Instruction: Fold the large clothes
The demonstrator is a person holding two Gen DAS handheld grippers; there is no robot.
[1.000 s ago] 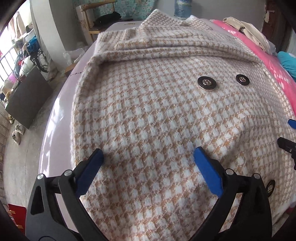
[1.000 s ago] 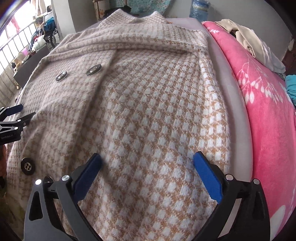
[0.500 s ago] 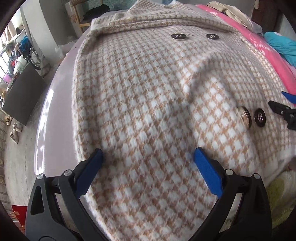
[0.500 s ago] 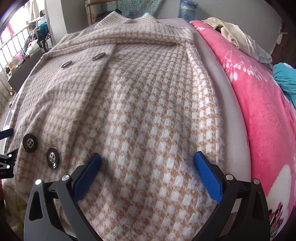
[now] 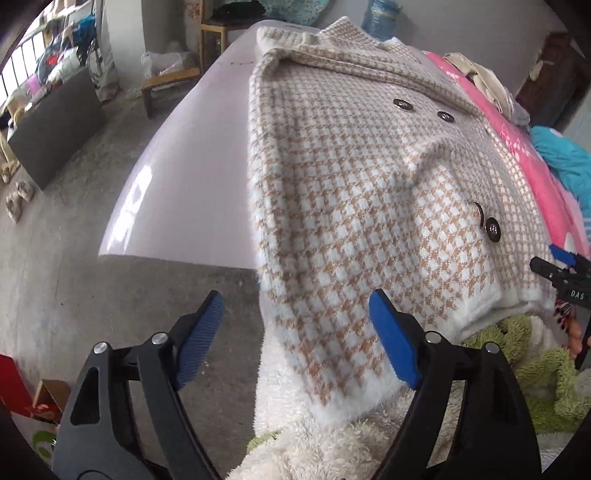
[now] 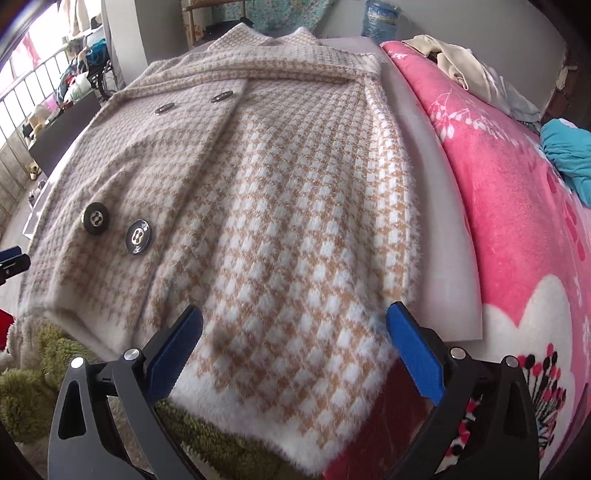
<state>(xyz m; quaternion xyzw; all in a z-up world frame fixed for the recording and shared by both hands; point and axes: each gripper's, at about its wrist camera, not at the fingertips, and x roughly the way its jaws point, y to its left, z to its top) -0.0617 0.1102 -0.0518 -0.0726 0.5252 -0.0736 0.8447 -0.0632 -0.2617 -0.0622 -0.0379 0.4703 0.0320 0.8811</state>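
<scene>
Coat (image 5: 351,177), houndstooth in tan and white, lies spread front-up on a pale board (image 5: 192,166), its collar at the far end and its white-trimmed hem hanging over the near edge. Four dark buttons show: one pair far up below the collar (image 6: 192,104), another pair nearer the hem (image 6: 117,228). The near left corner of the hem droops off the board over a cream fleece (image 5: 332,450) and a green shaggy cloth (image 5: 535,373) lying below.

The left gripper (image 5: 295,332) hangs above that drooping corner. Its blue pads stand apart and the jaws are closing; the coat's left edge and hem lie between them, nearer the right pad (image 5: 393,339), but neither pad presses on the fabric. The left pad (image 5: 199,332) is over bare concrete floor (image 5: 74,280).

The right gripper (image 6: 295,350) is at the near right corner of the hem, jaws wide apart, with the hem lying between the pads and no pad pinching it. Its tip also shows at the right edge of the left wrist view (image 5: 565,273).

Right of the board a pink flowered blanket (image 6: 517,192) runs near to far, with a beige garment (image 6: 454,62) and a teal one (image 6: 569,155) on it. A water bottle (image 6: 380,22) stands beyond the collar.
</scene>
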